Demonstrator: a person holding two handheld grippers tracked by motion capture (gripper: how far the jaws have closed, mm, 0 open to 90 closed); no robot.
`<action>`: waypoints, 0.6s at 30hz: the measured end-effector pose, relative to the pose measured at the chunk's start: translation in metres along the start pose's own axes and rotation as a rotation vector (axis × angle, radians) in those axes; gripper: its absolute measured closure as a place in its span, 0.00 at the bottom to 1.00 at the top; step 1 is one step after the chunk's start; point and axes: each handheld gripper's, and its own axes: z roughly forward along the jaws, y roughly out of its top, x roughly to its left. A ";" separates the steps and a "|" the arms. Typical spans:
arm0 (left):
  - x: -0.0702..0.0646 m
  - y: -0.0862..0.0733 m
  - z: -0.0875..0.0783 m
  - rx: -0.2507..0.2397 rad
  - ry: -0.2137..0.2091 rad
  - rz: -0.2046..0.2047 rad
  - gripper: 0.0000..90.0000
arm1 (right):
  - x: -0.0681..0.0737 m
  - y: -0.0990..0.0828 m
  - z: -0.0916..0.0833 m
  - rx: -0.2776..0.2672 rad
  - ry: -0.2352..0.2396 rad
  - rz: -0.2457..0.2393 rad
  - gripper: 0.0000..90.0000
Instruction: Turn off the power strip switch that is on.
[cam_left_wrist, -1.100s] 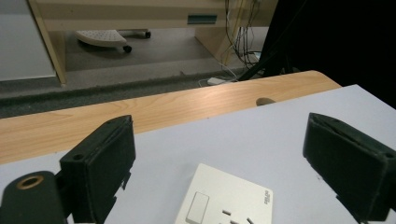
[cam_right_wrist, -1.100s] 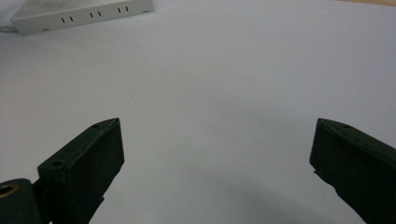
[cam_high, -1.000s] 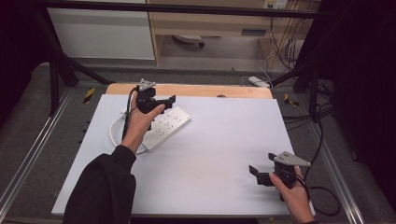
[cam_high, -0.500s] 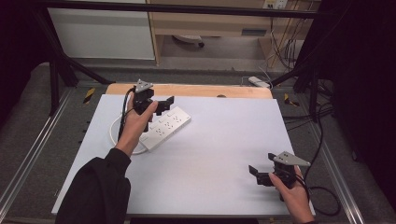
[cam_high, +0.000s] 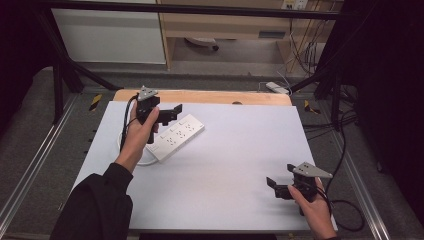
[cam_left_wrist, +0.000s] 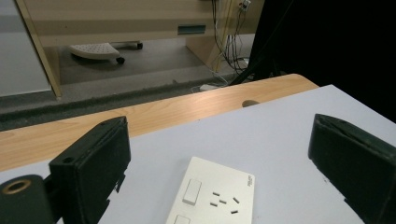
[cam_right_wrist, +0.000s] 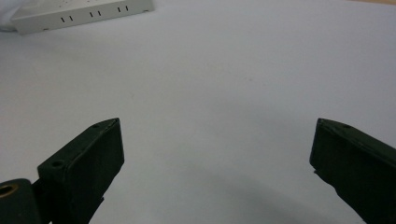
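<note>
High view has the left gripper (cam_high: 167, 114) spread above the power strip (cam_high: 176, 136); left gripper view reveals its socket holes; right gripper (cam_high: 278, 186) spread too.

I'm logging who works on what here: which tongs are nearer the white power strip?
Left. The left tongs hang open just above the power strip; the right tongs sit open far off, by the table's near right corner.
</note>
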 end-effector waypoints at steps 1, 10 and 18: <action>-0.001 0.000 -0.002 0.000 -0.003 0.004 0.06 | 0.000 0.000 0.000 0.000 0.000 -0.001 0.04; -0.005 -0.004 -0.017 0.003 -0.016 0.024 0.06 | 0.000 0.000 0.000 0.000 0.000 0.001 0.04; -0.007 -0.006 -0.033 -0.005 -0.029 0.028 0.06 | 0.001 0.000 0.000 0.001 0.004 -0.004 0.04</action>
